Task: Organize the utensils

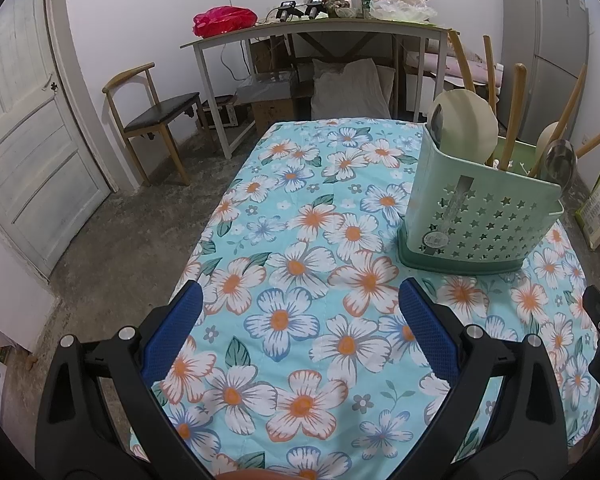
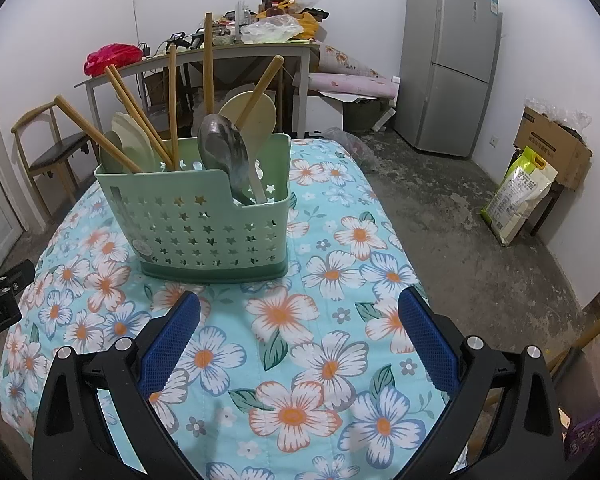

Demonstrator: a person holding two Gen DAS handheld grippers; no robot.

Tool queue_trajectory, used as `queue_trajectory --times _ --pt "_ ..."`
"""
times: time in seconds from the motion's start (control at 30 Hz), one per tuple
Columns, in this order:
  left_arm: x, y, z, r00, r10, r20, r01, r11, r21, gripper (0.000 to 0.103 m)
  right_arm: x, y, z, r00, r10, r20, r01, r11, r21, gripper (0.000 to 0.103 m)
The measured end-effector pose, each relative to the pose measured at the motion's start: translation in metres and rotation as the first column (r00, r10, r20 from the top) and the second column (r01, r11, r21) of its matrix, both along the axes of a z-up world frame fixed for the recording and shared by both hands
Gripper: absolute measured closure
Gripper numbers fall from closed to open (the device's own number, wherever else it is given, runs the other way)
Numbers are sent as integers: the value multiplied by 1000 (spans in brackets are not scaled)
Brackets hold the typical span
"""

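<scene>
The table (image 2: 332, 360), under a flowered cloth, runs out of frame at the bottom in both views. On it stands the green caddy (image 2: 204, 224), upright, its star-holed wall hiding the lower ends of everything inside; the inner dividers cannot be made out. In it stand wooden chopsticks (image 2: 140, 116), cream paddles (image 2: 256, 114) and a steel spoon (image 2: 226, 152), bowl up. In the left view the caddy (image 1: 476, 216) sits toward the right edge. The left gripper (image 1: 300, 332) is spread wide, empty, above bare cloth. The right gripper (image 2: 300, 332) is likewise released, holding nothing, just short of the caddy.
</scene>
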State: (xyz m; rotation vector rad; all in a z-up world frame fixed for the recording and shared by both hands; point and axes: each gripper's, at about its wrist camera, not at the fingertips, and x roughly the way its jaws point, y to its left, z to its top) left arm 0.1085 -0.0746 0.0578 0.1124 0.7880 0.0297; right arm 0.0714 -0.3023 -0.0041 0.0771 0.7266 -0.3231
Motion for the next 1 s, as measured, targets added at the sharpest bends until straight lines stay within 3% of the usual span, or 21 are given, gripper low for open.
queue_trajectory --times 1.0 --pt "-3 -6 -1 1000 -12 -1 12 1000 1 8 -2 -1 4 1000 -2 12 2 1000 2 7"
